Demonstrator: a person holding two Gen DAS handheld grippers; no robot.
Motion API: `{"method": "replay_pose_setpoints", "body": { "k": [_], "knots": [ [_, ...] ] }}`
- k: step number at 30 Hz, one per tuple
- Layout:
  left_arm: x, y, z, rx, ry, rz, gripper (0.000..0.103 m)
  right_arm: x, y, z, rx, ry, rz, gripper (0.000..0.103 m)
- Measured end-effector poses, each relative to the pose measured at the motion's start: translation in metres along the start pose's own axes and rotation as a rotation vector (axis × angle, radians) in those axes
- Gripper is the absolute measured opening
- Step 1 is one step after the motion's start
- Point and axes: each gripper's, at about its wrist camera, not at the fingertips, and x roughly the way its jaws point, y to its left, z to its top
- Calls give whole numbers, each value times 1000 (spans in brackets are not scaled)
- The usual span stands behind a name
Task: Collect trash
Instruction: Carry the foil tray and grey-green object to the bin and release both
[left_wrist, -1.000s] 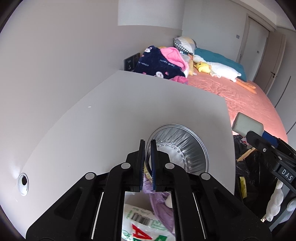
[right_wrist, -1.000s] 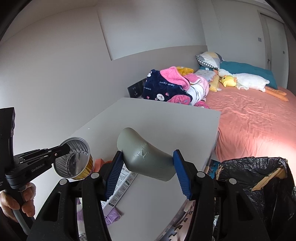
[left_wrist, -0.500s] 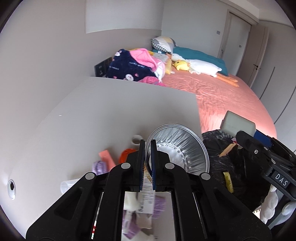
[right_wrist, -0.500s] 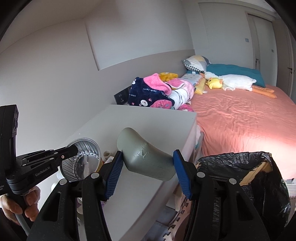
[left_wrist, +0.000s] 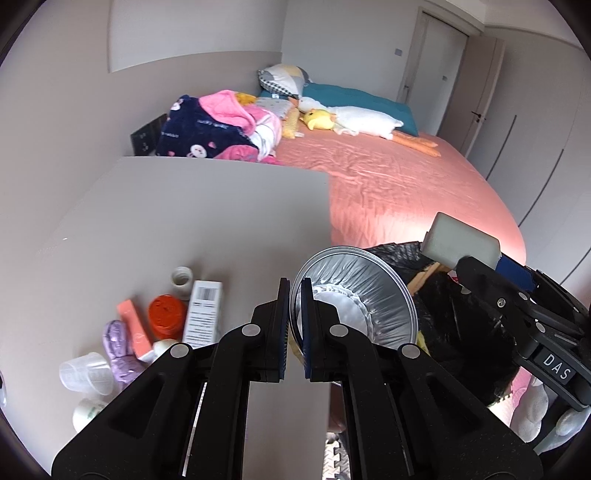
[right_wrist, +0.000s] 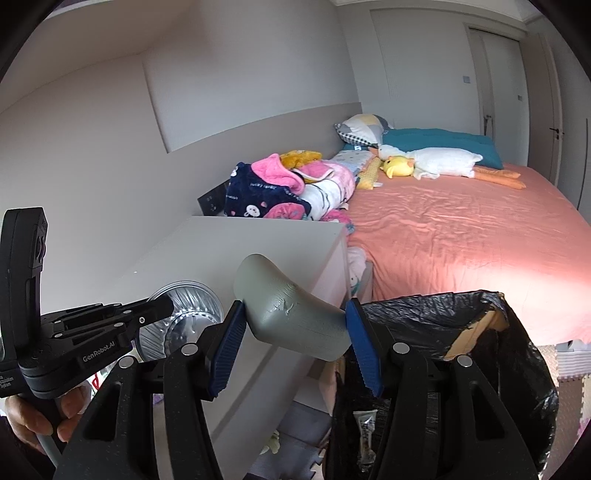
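My left gripper (left_wrist: 294, 328) is shut on the rim of a silver foil cup (left_wrist: 364, 295), held in the air over the desk's right edge, beside the black trash bag (left_wrist: 461, 325). The cup also shows in the right wrist view (right_wrist: 184, 325). My right gripper (right_wrist: 295, 347) is shut on a bent grey bottle (right_wrist: 291, 314), held just left of the open black trash bag (right_wrist: 480, 354). In the left wrist view that bottle (left_wrist: 458, 245) shows pale above the bag. Several trash items lie on the desk: a white box (left_wrist: 205, 312), an orange lid (left_wrist: 166, 317), a clear cup (left_wrist: 86, 374).
The grey desk (left_wrist: 184, 221) stands against the wall, its right edge next to the bag. A bed with a pink sheet (right_wrist: 461, 229), blankets and plush toys lies beyond. Foam floor mats (right_wrist: 569, 369) show below the bag.
Both grippers have moved right, away from over the desk toward the trash bag. The trash pile on the desk has come into the left wrist view. Both keep their hold.
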Motion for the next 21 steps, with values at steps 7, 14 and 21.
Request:
{"method": "replay_pose_setpoints", "body": {
  "k": [7, 14, 21],
  "knots": [
    [9, -25, 1, 39, 19, -37, 5, -9, -25, -5, 36, -4, -41, 57],
    [16, -53, 1, 79, 38, -82, 5, -18, -48, -11, 70, -8, -83, 57],
    [25, -82, -1, 133, 63, -135, 5, -29, -73, -14, 117, -21, -128, 57]
  ]
}}
